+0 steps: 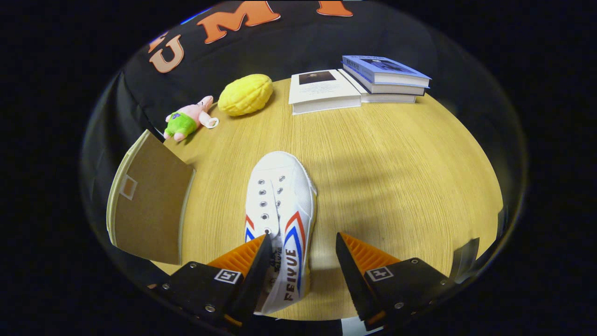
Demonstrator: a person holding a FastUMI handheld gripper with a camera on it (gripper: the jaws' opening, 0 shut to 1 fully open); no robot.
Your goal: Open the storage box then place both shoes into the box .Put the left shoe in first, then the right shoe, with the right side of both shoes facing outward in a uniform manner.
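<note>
A white canvas shoe (280, 205) with red and blue stripes lies on the wooden table (396, 177), toe pointing away from me. My gripper (303, 242) is open above the shoe's heel end; the left finger (254, 261) overlaps the tongue and lace area, the right finger (354, 266) stands apart over bare table to the shoe's right. To the left of the shoe, the brown cardboard lid or flap of the storage box (147, 205) stands raised; the box's inside is hidden from me.
Beyond the shoe lie a pink and green plush toy (186, 122) and a yellow bread-shaped toy (246, 94). Books (324, 91) and a small stack with a blue-covered book (385, 70) sit at the table's far side.
</note>
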